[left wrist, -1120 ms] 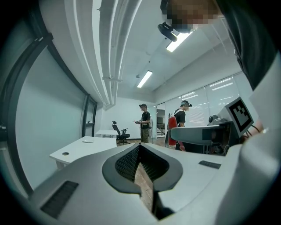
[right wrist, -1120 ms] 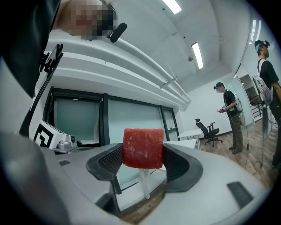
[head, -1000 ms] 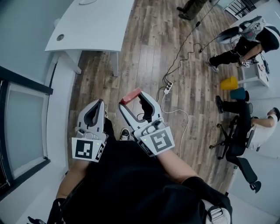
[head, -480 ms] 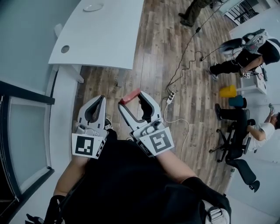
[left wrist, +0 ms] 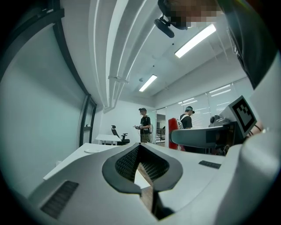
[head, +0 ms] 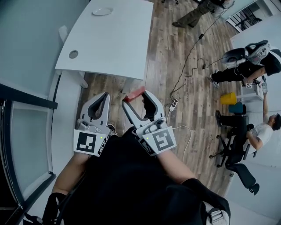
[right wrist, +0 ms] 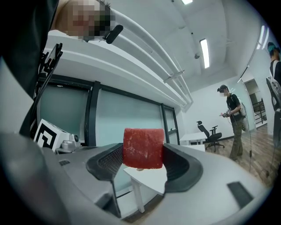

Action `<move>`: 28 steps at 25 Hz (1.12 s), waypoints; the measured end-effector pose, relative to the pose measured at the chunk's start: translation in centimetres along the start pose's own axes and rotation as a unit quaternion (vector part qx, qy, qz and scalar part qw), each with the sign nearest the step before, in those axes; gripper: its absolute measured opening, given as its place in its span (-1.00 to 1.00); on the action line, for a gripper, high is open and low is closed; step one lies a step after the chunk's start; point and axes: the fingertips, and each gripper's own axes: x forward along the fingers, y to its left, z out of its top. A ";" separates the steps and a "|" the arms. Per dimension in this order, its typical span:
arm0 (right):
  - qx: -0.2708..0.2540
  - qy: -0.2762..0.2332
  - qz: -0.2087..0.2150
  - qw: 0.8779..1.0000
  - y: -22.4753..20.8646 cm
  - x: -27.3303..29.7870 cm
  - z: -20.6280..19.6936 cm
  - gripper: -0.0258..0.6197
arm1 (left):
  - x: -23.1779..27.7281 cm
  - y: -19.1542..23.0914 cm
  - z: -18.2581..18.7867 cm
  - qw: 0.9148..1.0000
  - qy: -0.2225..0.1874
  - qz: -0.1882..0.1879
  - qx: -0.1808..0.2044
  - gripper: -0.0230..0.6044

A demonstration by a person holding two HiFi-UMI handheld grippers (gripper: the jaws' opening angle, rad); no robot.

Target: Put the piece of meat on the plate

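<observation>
The right hand-held gripper is clamped on the piece of meat, a red block pinched across its short sides between the ribbed pads, with its top and bottom poking out past the jaws. The left hand-held gripper has its jaws closed tip to tip with nothing between them. Both are held out over the wooden floor, just short of the near edge of the white desk. The plate sits at the far end of that desk, well apart from the meat, ahead of the right hand-held gripper and off to its left (the empty left one is on the plate's side, but it carries nothing). Judged from this, the meat has yet to travel the length of the desk, forward and leftward, before it can be lowered and let go.
</observation>
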 end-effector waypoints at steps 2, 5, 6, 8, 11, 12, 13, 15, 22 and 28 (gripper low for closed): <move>0.002 0.000 -0.003 1.000 0.0 0.4 0.0 -0.05 | 0.0 0.2 0.1 1.000 -0.002 -0.004 -0.002 -0.95; -0.008 0.001 -0.002 1.000 0.0 0.9 -0.5 -0.05 | 0.2 0.6 -0.3 1.000 0.003 -0.010 -0.002 -0.95; -0.007 0.001 -0.004 1.000 0.0 1.1 -0.4 -0.05 | 0.3 0.8 -0.4 1.000 0.004 -0.011 -0.003 -0.95; -0.008 0.009 -0.006 1.000 0.1 1.6 -0.7 -0.05 | 0.3 1.3 -0.4 1.000 0.003 -0.012 -0.005 -0.95; -0.002 0.012 -0.003 1.000 -0.1 2.7 -0.6 -0.05 | 0.4 2.0 -0.6 1.000 0.004 -0.004 -0.002 -0.95; 0.001 0.009 -0.001 1.000 -0.4 3.1 -0.4 -0.04 | 0.6 2.4 -0.7 1.000 0.006 0.001 -0.003 -0.95; 0.002 0.006 0.002 1.000 -0.7 3.6 -0.2 -0.05 | 1.0 2.8 -0.8 1.000 0.007 0.006 -0.004 -0.95; 0.003 0.001 0.011 1.000 -1.1 4.5 0.0 -0.05 | 1.6 3.7 -0.9 1.000 0.010 0.016 -0.004 -0.95; 0.006 0.021 0.027 0.999 -3.5 7.2 -1.4 -0.05 | 4.8 5.2 -1.6 0.999 0.021 0.029 -0.005 -0.95; 0.017 0.024 0.041 0.999 -8.6 11.3 -1.1 -0.05 | 11.0 7.1 -1.6 0.999 0.027 0.041 -0.001 -0.95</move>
